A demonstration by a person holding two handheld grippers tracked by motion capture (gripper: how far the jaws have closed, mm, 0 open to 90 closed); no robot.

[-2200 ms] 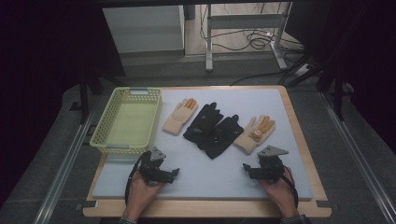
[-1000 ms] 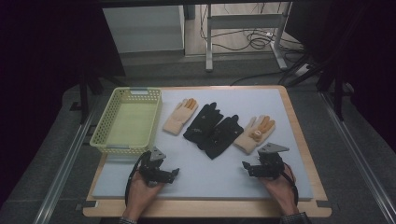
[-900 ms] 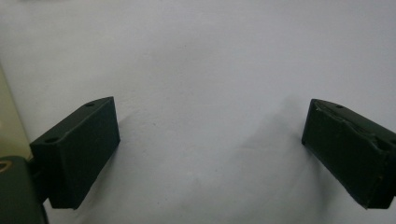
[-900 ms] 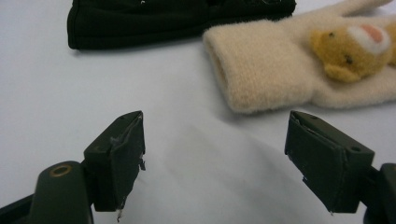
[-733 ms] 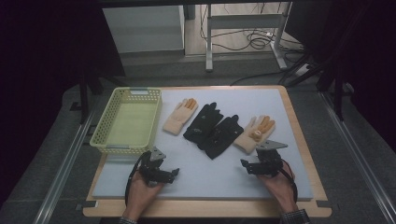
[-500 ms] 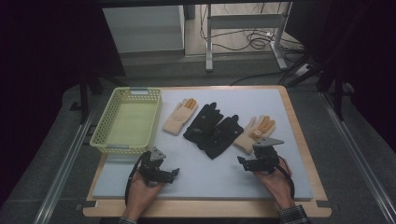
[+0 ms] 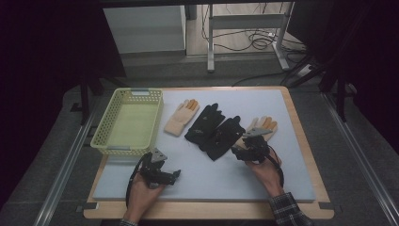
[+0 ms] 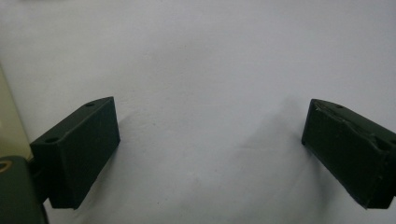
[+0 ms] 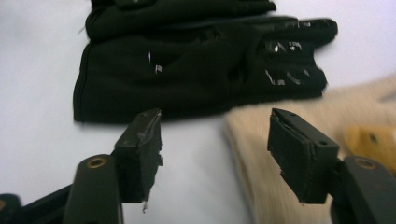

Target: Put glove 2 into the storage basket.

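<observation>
Right gripper hanging over the cuff of the cream glove, left one parked

High view: taking the yellow-green plastic mesh basket (image 7: 131, 121) as the landmark, a cream knitted glove with orange fingertips (image 7: 181, 117) lies just beside it, then a pair of black fabric gloves (image 7: 214, 130), then a second cream knitted glove (image 7: 260, 128) farthest off, where the right gripper (image 7: 246, 148) sits. The left gripper (image 7: 165, 175) is on the pale blue table (image 7: 211, 174) mat near the basket's front corner. Left gripper view: jaws spread wide over bare mat. Right gripper view: jaws have just been closing in, still apart, the cream cuff (image 9: 261, 158) between them unpinched.
</observation>
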